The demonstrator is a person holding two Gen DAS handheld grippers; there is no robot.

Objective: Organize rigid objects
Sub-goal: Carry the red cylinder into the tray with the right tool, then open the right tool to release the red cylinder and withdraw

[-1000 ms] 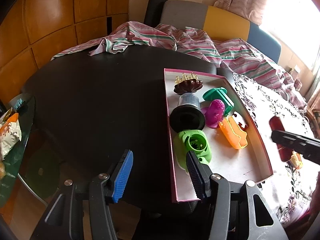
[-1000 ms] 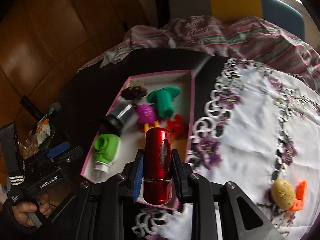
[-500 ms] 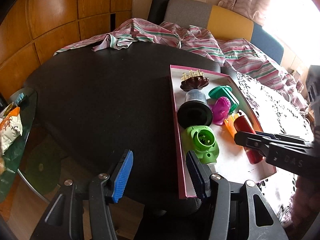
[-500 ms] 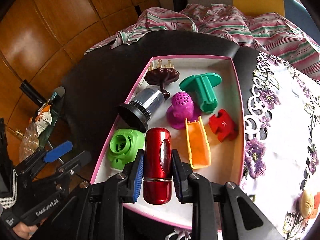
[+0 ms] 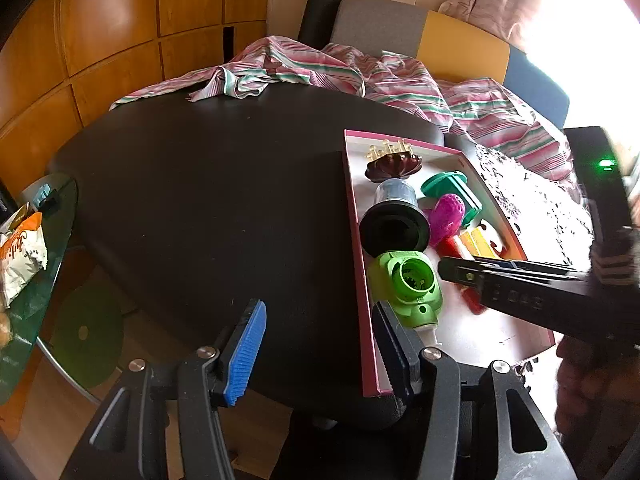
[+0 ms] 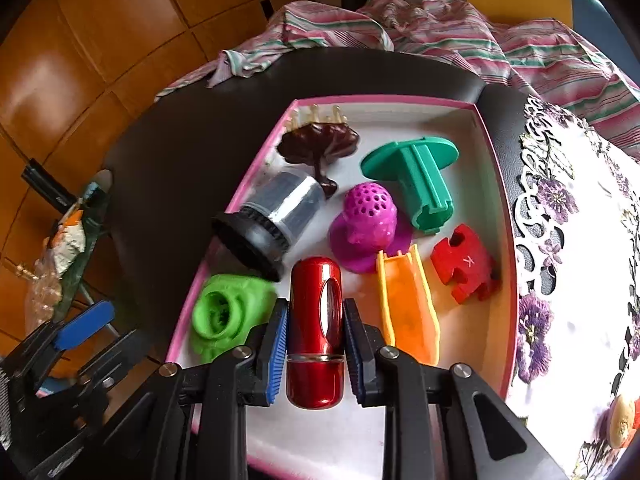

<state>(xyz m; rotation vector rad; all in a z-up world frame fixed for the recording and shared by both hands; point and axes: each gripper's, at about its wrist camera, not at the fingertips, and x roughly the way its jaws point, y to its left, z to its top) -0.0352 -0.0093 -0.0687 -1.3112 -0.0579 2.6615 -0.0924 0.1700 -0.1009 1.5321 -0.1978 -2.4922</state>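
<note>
The right gripper [image 6: 316, 344] is clamping a red capsule [image 6: 316, 332] between its blue pads, and the capsule is pointing forward along the fingers over the near part of a pink-rimmed tray [image 6: 496, 184]. In the right wrist view the capsule is sitting between a green piece [image 6: 224, 312] on its left and an orange chute [image 6: 408, 312] on its right, with a black-and-clear cylinder [image 6: 272, 220] and a purple perforated dome [image 6: 370, 220] just beyond its tip; whether it is touching the tray floor cannot be told. Farther back in the tray a brown flower-shaped piece [image 6: 320, 140], a teal flanged plug [image 6: 420, 172] and a red puzzle block [image 6: 464, 268] are lying apart from one another. The tray is resting on a dark table [image 5: 200, 200], beside a white floral cloth [image 6: 580, 240]. The left gripper [image 5: 320, 344] is hanging over the table's near edge, just left of the tray's near corner, its jaws standing apart with nothing between them. A striped cloth [image 5: 320, 68] is lying bunched at the table's far side.
</note>
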